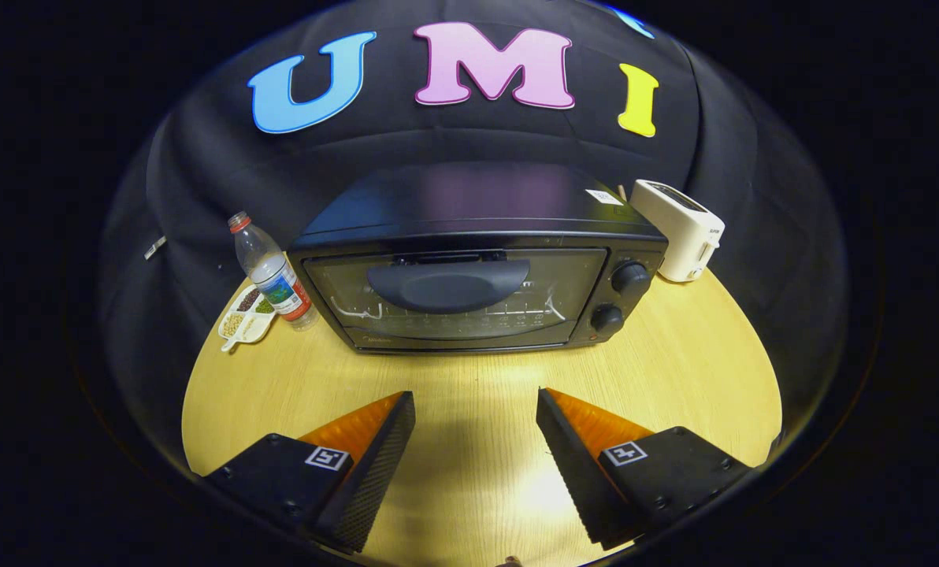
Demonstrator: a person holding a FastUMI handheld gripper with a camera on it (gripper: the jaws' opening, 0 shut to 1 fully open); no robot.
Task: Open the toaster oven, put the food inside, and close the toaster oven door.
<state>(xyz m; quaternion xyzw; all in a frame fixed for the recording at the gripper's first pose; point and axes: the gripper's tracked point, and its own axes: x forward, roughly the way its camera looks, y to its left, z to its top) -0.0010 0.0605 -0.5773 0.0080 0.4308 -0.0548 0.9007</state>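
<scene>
A black toaster oven (477, 268) stands on the wooden table (674, 378), its glass door shut, with a dark curved handle (447, 285) near the door's top and two knobs (629, 277) to the right of the door. A small white dish of food (246, 317) lies to the oven's left, beside a water bottle. My gripper (476, 403) is open with nothing between its fingers. It hovers over the table a little short of the oven door, fingers (375, 457) pointing at it.
A clear water bottle (272, 272) with a red cap stands between the food dish and the oven's left side. A white pop-up toaster (678, 228) sits behind the oven's right rear corner. Bare table lies between my fingers and the oven.
</scene>
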